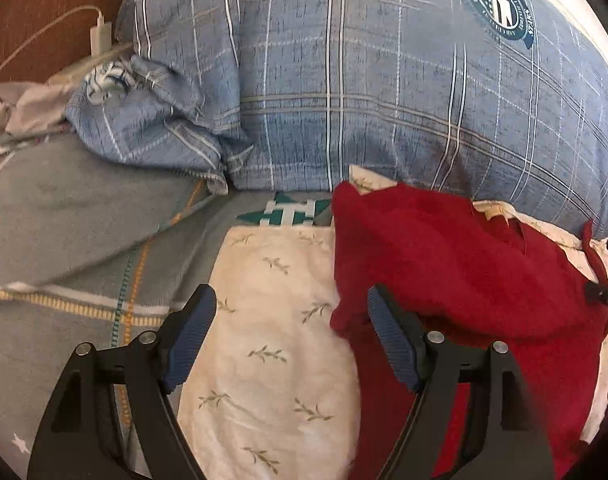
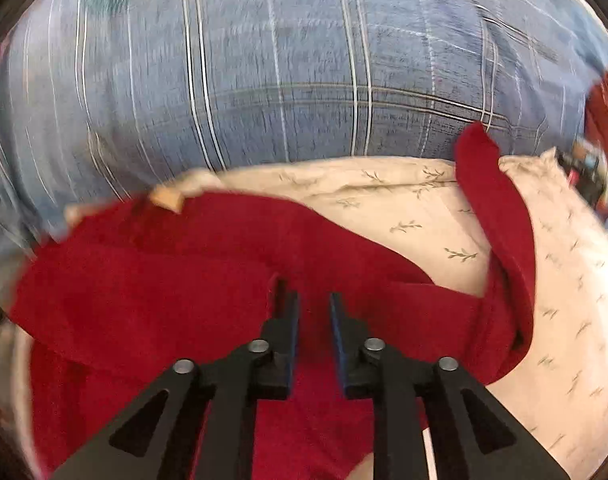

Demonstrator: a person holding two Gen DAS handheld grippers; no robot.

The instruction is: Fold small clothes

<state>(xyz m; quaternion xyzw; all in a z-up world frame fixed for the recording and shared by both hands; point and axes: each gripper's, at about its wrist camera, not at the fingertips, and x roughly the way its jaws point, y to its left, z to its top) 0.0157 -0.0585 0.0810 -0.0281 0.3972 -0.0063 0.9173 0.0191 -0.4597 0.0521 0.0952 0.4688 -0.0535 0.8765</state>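
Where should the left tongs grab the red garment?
Take the red garment at its near-left folded corner, coming from the left over the cream cloth. That edge is bunched and raised, and the open left tongs already straddle it.

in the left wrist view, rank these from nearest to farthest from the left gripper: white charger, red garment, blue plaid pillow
1. red garment, right beside the left gripper, at its right finger.
2. blue plaid pillow, beyond the garment, across the back.
3. white charger, far upper left, on the brown surface.
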